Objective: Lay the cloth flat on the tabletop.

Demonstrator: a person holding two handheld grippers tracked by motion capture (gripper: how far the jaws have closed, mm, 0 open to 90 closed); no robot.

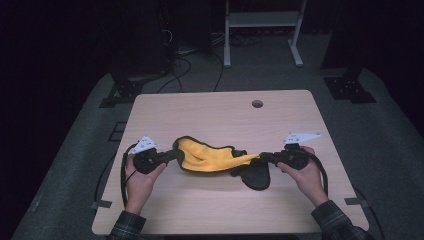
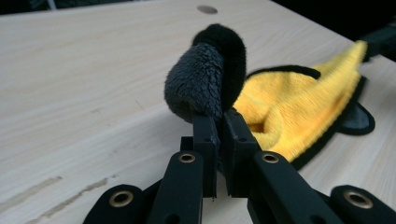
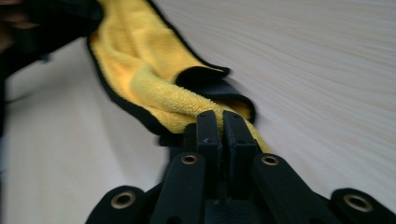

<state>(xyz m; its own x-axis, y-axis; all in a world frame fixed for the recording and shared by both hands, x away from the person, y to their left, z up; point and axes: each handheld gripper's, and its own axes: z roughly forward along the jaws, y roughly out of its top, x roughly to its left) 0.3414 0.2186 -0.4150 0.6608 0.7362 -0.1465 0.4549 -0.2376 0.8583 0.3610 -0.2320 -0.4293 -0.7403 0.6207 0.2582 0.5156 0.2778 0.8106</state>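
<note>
Closest to me, two plaid sleeves come up over the near edge of the pale wooden table [image 1: 200, 210], each hand wrapped round a black gripper. The left hand [image 1: 139, 176] sits at about eight o'clock from the table's middle, and the left gripper [image 1: 169, 156] has its jaws pressed together on one end of the cloth [image 1: 207, 157], a fuzzy towel that is yellow on one face, dark grey on the other and edged in black; in the left gripper view the pinched end bulges above the jaws as a rolled grey tuft. The right hand [image 1: 302, 172] sits at about four o'clock, and the right gripper [image 1: 264, 158] is clamped on the opposite end, where a yellow fold is squeezed between its jaws in the right gripper view. Between them the cloth stretches across the near middle of the table, sagging and bunched, with a dark flap lying on the wood toward five o'clock. Farther off, at twelve o'clock, a small round hole [image 1: 257, 103] sits in the tabletop. Beyond the table, cables [image 1: 185, 67] trail over the grey floor beside a white metal frame [image 1: 262, 32].
</note>
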